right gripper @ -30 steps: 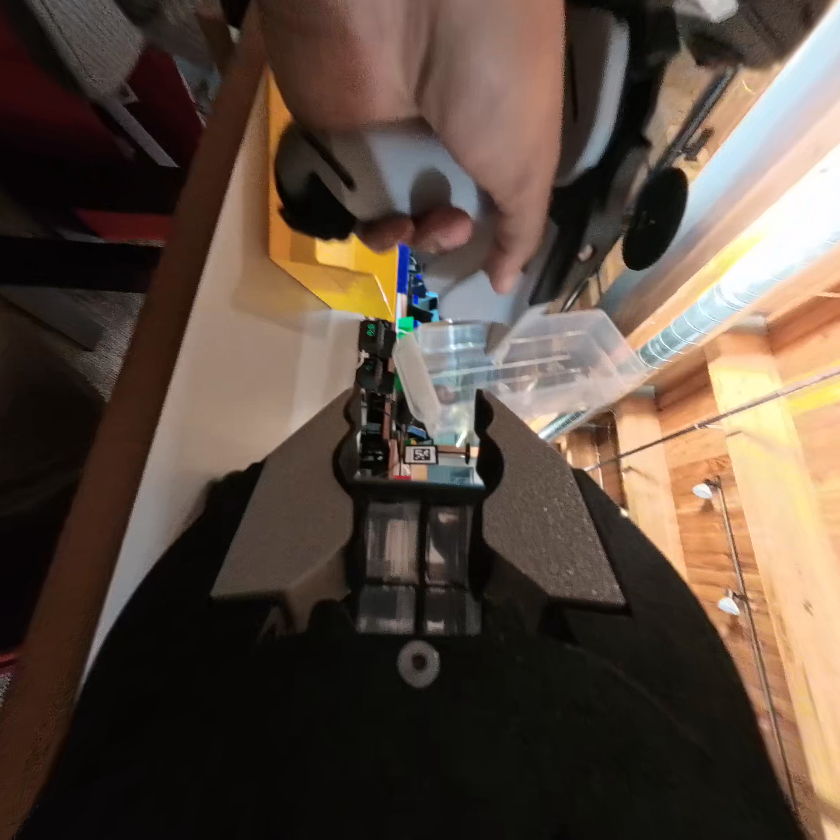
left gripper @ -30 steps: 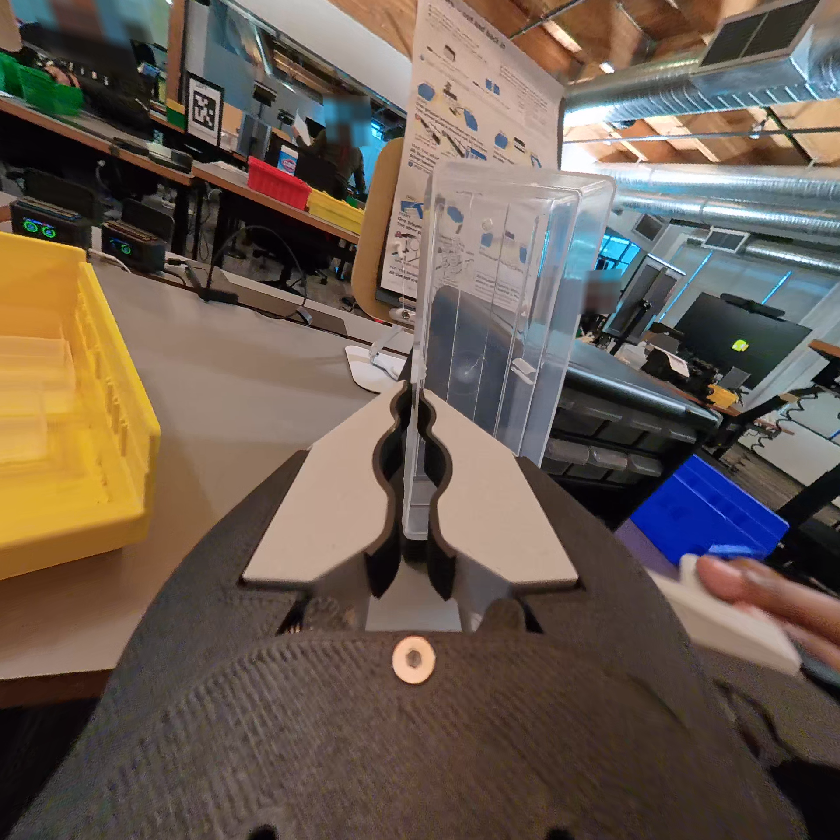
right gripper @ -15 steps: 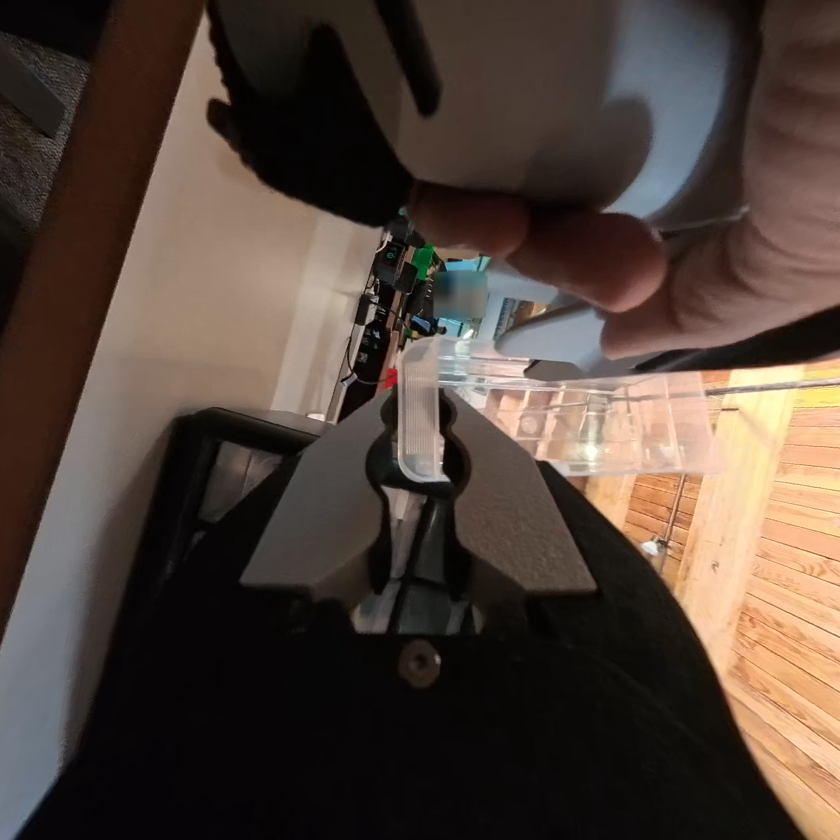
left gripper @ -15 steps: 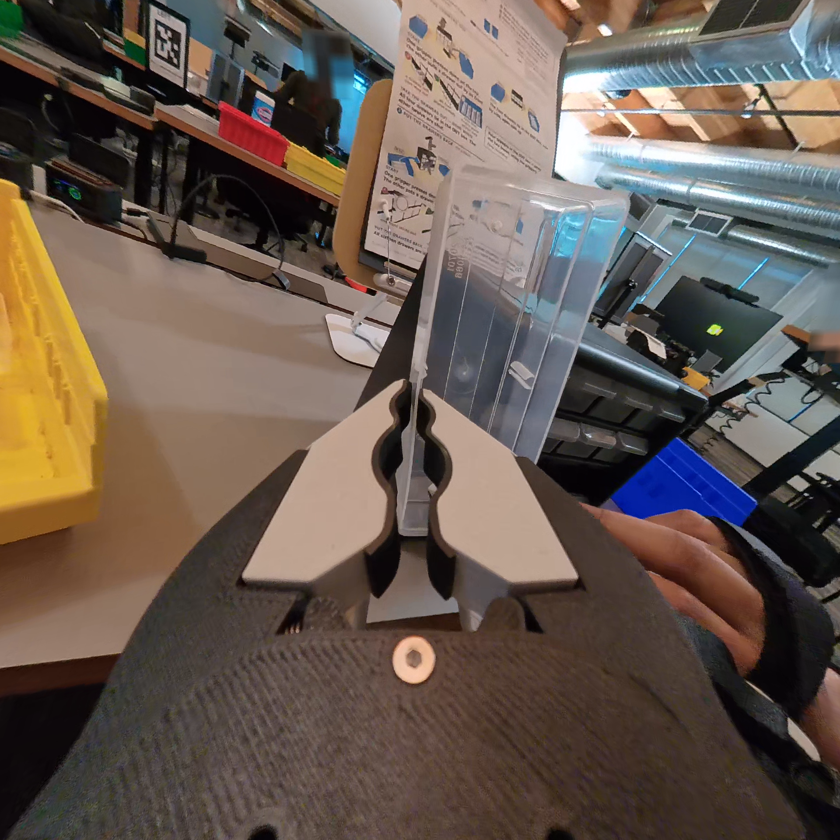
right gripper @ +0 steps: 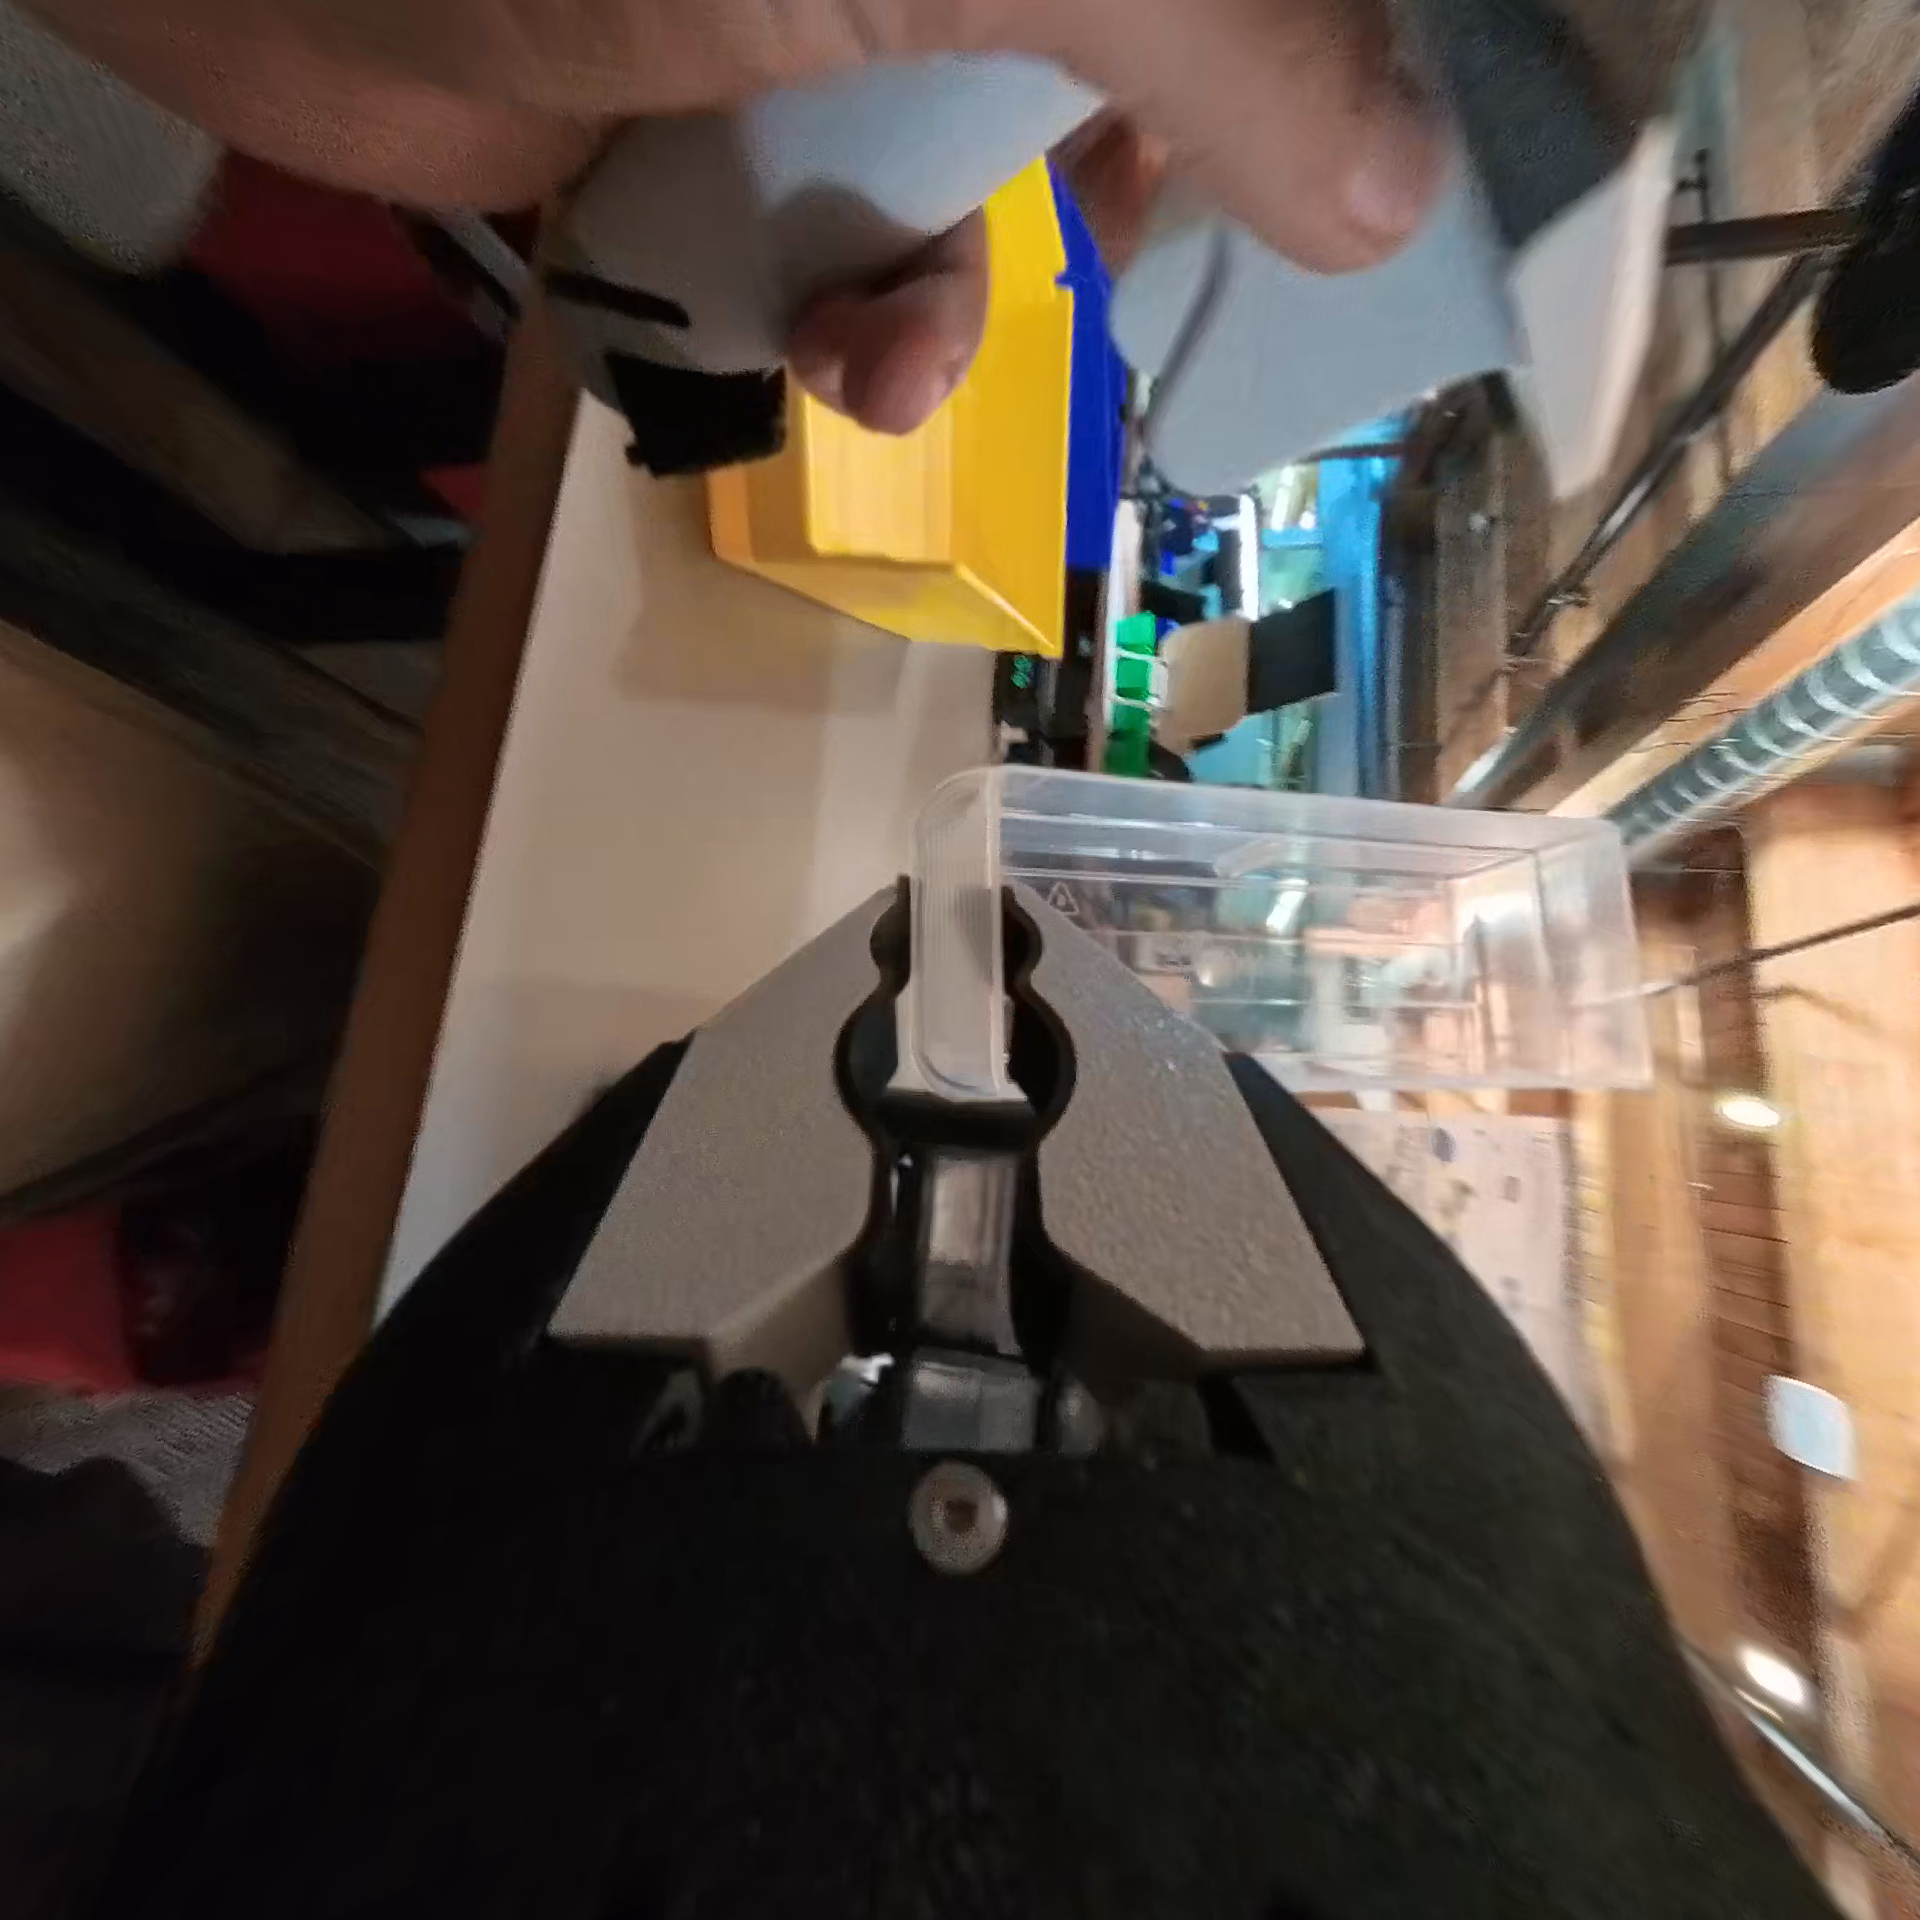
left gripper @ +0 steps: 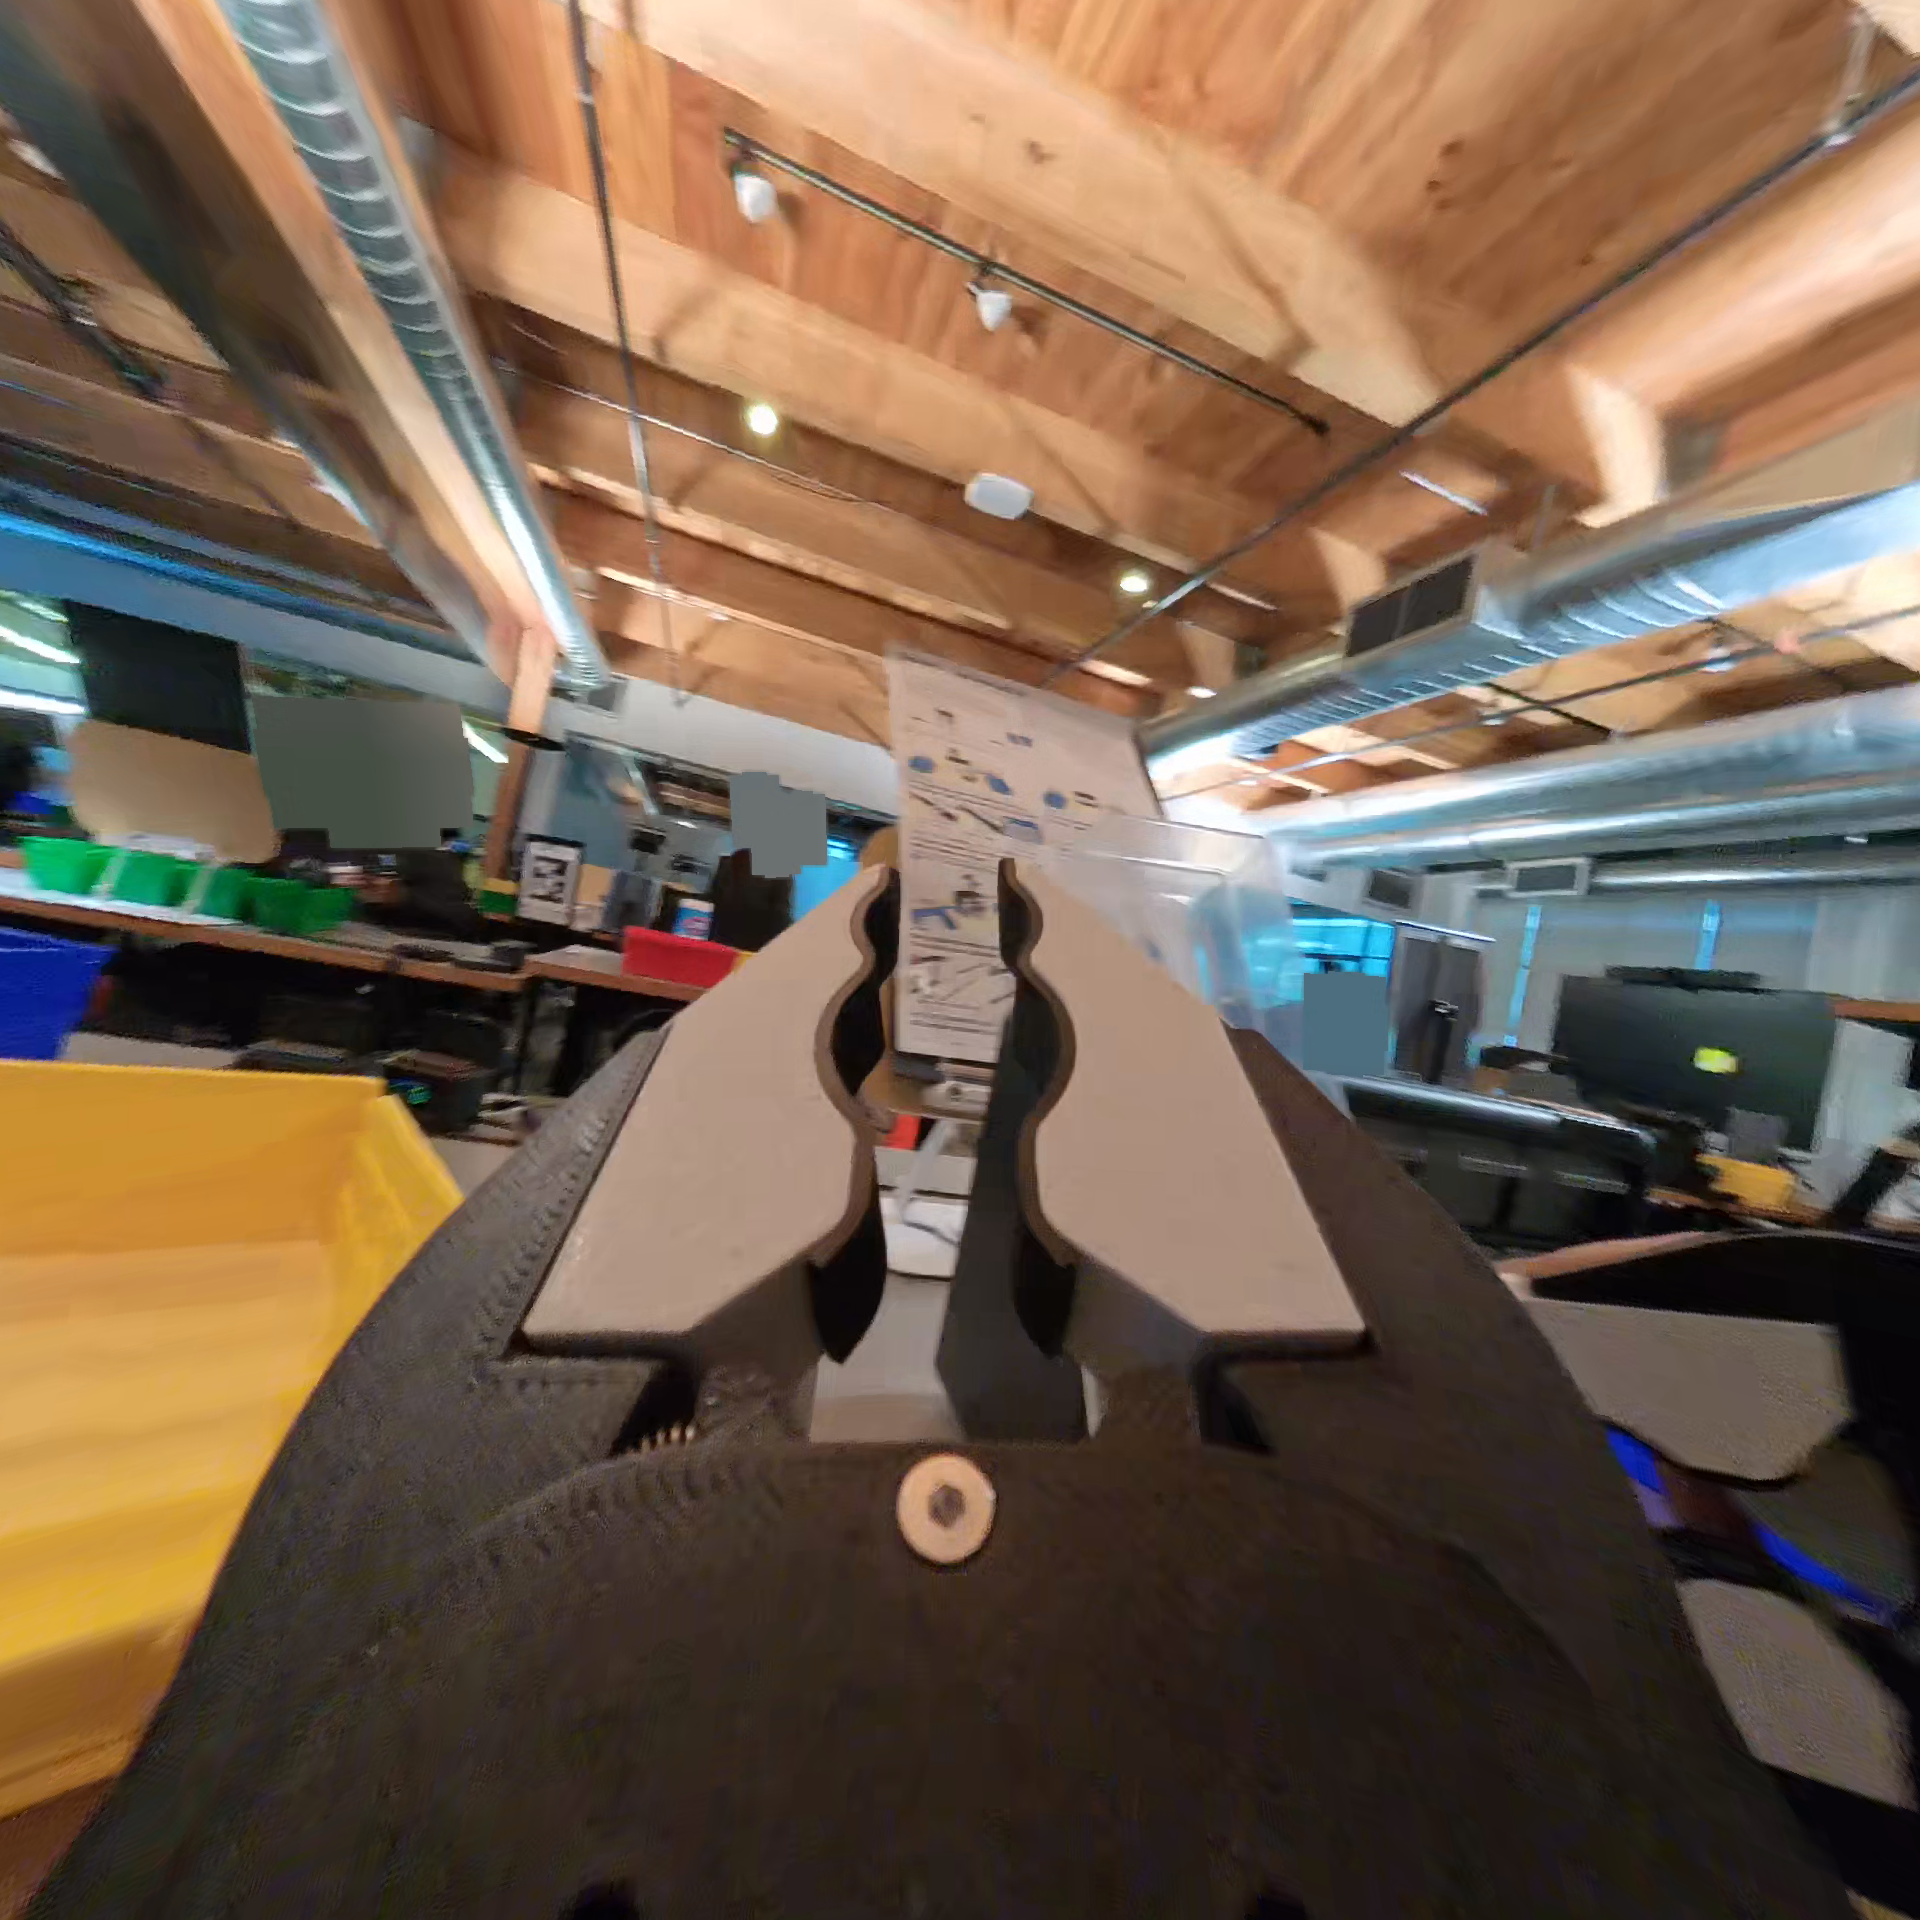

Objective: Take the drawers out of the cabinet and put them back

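While the black cabinet [left gripper: 1496, 1138] waits on the table [right gripper: 665, 727], a clear drawer [right gripper: 1299, 956] is held aloft, its handle clenched by the right gripper [right gripper: 958, 914]; the left gripper [left gripper: 940, 883] is parted, empty. Reinsertion is judged outstanding.

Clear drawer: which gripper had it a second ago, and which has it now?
The left gripper had the clear drawer pinched by its wall; its jaws now stand apart, empty, and its view has tilted up toward the ceiling. The right gripper, open before, is shut on the drawer's front lip. The yellow bin remains on the table.
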Motion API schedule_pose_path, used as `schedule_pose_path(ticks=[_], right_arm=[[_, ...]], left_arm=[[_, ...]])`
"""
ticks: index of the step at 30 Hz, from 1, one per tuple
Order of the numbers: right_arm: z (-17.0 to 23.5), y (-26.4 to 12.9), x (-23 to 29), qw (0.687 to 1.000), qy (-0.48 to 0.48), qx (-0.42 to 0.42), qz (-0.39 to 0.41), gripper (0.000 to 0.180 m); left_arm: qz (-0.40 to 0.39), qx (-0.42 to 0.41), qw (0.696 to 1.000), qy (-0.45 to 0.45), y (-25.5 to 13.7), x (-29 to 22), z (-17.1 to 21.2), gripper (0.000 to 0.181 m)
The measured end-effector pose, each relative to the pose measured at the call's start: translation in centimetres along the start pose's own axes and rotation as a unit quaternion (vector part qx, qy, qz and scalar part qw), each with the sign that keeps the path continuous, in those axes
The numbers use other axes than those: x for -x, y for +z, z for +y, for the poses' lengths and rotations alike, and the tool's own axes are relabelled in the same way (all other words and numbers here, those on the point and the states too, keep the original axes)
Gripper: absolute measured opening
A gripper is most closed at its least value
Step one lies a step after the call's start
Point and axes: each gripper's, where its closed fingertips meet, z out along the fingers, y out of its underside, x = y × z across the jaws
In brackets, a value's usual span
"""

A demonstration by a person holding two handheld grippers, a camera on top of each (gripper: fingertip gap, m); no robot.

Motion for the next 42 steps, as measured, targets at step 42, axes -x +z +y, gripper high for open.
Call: schedule_pose_path(ticks=[42], right_arm=[[3.2,-8.3,4.6,0.773,0.476,-0.102,-0.406,0.014]], left_arm=[[0.052,0.297,0.953,-0.022,6.0,-1.2,17.9,0.017]])
